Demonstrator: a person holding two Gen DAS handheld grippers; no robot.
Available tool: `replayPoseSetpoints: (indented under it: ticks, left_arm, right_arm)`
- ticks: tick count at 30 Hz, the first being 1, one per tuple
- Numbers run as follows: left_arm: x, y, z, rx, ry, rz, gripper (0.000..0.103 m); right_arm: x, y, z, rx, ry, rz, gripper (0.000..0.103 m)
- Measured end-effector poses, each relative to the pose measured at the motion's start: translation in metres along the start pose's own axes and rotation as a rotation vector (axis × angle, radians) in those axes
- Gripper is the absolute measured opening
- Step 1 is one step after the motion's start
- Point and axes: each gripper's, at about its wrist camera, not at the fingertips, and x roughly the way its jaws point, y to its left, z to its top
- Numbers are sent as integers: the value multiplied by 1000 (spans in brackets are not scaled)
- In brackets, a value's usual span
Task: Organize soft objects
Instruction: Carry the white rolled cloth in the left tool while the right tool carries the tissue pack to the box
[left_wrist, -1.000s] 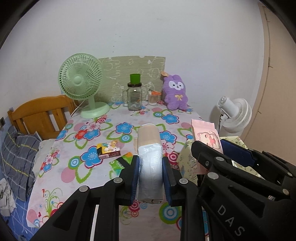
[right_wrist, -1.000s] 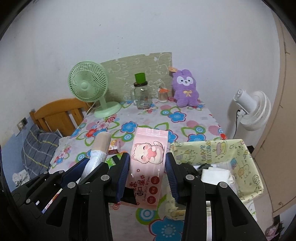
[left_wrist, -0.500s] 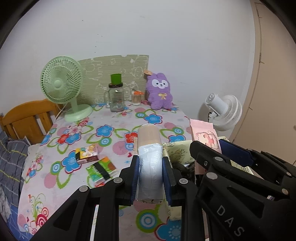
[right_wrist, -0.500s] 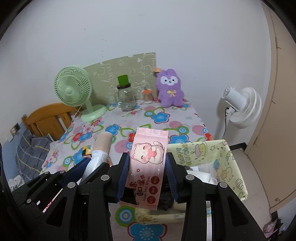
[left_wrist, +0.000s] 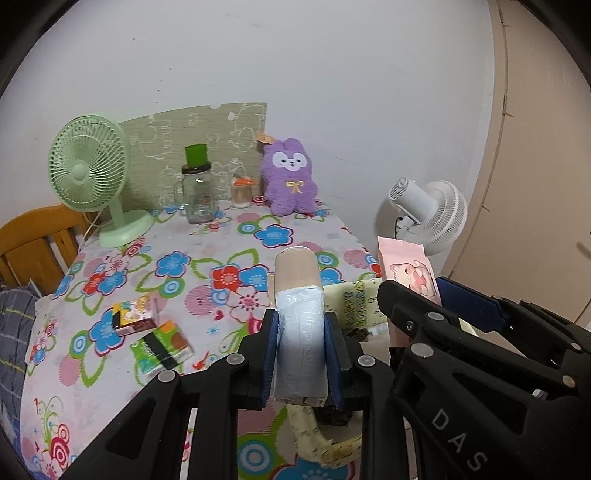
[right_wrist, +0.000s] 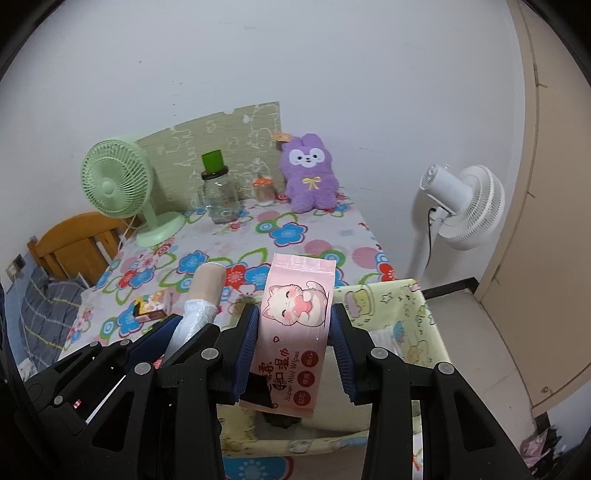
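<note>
My left gripper is shut on a roll of pale plastic bags on a tan core, held above the table's front right corner. My right gripper is shut on a pink pack of wet wipes with a cat picture, held over a yellow fabric storage basket beside the table. The basket holds white and dark items. The wipes pack shows in the left wrist view, the roll in the right wrist view. A purple plush rabbit sits at the table's back.
On the flowered tablecloth stand a green desk fan, a glass jar with a green cup on it and a small jar. Two small packs lie front left. A white floor fan stands right, a wooden chair left.
Both grippers have moved right and back with their loads, so the basket now lies under them and the table has shifted left in view. Both grips are unchanged.
</note>
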Motion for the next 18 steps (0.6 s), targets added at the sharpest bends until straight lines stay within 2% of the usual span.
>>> replayPoseSetpoints:
  ticks: [18]
  left_arm:
    - [44,-45,1,54,58,-56,24]
  right_arm:
    - [24,-57,-4,83,33,-53,43]
